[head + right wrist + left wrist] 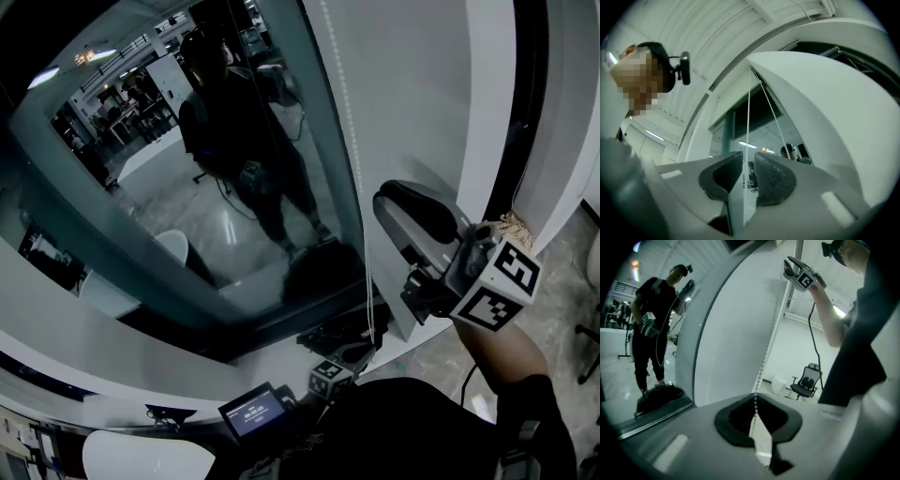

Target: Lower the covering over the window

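A white roller blind (412,94) hangs beside the dark window glass (187,169). Its bead chain (352,150) runs down in front of the blind. Low in the head view, my left gripper (361,345) is shut on the chain's lower part. The left gripper view shows the chain (766,357) entering the closed pads of that gripper (755,404). My right gripper (392,208) is higher up beside the chain. In the right gripper view its jaws (746,173) stand a little apart, and one strand (748,117) passes through the gap beside the left pad. A second strand (771,108) hangs free.
The glass reflects the person and a lit office. A white sill (112,356) runs under the window. A small lit screen (253,410) sits below it. An office chair (805,380) and a white bin (778,384) stand on the floor behind.
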`<state>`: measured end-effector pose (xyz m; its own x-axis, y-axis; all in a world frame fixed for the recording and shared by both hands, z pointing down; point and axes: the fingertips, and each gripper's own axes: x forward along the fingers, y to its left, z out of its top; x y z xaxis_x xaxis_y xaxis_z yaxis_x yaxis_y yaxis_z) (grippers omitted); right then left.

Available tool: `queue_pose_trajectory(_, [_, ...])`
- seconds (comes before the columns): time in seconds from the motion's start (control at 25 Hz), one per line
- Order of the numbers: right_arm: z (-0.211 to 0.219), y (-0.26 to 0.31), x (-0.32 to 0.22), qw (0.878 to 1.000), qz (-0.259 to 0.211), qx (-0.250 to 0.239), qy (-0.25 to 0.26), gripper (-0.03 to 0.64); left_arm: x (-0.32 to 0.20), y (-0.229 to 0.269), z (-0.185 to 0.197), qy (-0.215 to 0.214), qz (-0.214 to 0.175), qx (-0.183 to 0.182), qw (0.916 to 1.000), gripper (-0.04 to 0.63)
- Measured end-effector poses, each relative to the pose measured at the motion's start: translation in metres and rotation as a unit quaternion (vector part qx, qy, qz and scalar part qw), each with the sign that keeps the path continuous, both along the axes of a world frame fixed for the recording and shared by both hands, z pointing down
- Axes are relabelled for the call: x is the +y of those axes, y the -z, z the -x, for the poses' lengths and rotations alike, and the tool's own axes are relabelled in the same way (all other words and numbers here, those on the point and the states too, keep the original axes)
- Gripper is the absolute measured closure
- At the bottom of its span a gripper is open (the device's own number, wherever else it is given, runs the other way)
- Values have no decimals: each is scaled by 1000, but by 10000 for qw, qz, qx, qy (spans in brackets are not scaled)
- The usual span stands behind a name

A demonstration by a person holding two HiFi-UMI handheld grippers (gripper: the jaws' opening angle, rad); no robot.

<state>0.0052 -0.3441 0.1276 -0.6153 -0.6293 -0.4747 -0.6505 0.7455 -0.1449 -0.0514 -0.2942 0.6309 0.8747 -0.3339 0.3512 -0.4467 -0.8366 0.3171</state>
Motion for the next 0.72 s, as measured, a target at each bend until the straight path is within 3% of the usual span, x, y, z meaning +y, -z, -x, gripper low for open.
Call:
queue_pose_trajectory(0.2, [24, 54, -24, 9995, 25, 292, 154, 518, 9, 0, 5, -154, 11, 88, 9998, 581])
queue_pose_trajectory(0.32, [31, 71, -17, 9976, -216, 635, 181, 603, 12, -3, 8, -155, -16, 97, 9998, 581])
queue_pose_trajectory(0.4, [35, 75, -12, 9953, -354, 885, 144, 601, 12, -3, 11, -138, -78, 60, 9999, 581])
queue_pose_trajectory(0.56, [37, 69, 0, 9901, -710, 1205, -93, 604, 9, -7, 30, 8, -212, -124, 9997, 577])
queue_pose_trajectory(0.72, [43, 17, 0, 9705, -874, 2168, -581, 604, -7, -19, 60, 351, -315, -227, 9986, 569])
